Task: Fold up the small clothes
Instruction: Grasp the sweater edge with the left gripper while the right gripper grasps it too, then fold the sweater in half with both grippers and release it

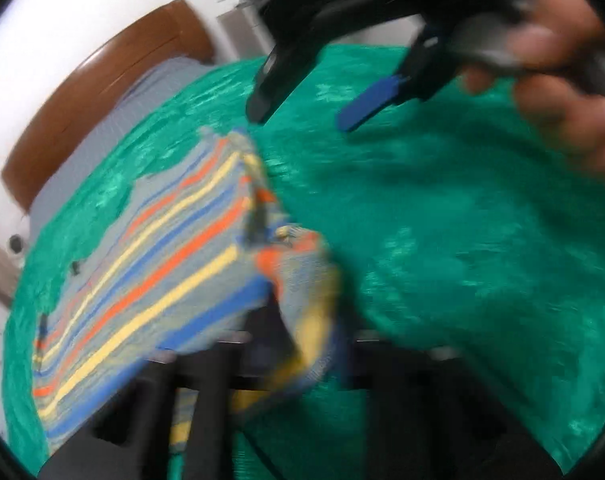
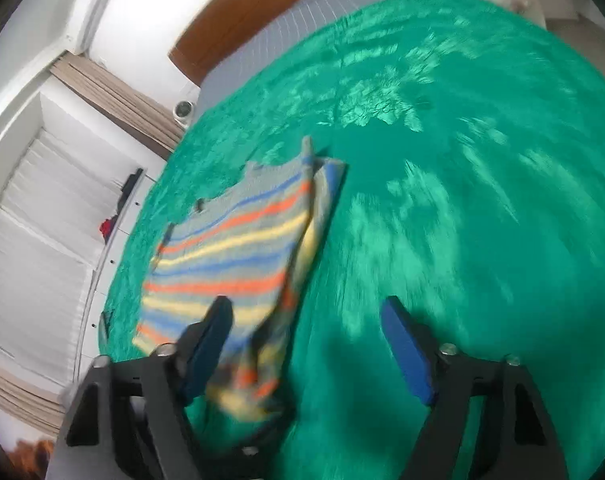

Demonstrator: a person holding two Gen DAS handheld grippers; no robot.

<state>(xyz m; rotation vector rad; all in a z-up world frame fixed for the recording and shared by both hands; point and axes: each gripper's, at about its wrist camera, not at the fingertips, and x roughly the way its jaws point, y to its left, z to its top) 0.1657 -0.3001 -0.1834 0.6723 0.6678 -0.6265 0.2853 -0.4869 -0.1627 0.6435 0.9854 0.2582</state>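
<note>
Seemingly left gripper [image 1: 262,344] pinching striped garment [image 1: 150,264] edge, right gripper [image 2: 306,320] fingers apart, green bedspread [image 2: 462,200] bare rightward.

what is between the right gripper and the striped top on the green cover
Nothing visible. The right gripper hangs over the green cover with its jaws apart, and the striped top lies right by its left finger, part of it bunched between the jaws. No other thing lies on the cover nearby.

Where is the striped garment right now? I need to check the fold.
The striped garment lies left of centre on the green bedspread in both views, its near edge lifted at the left gripper.
</note>
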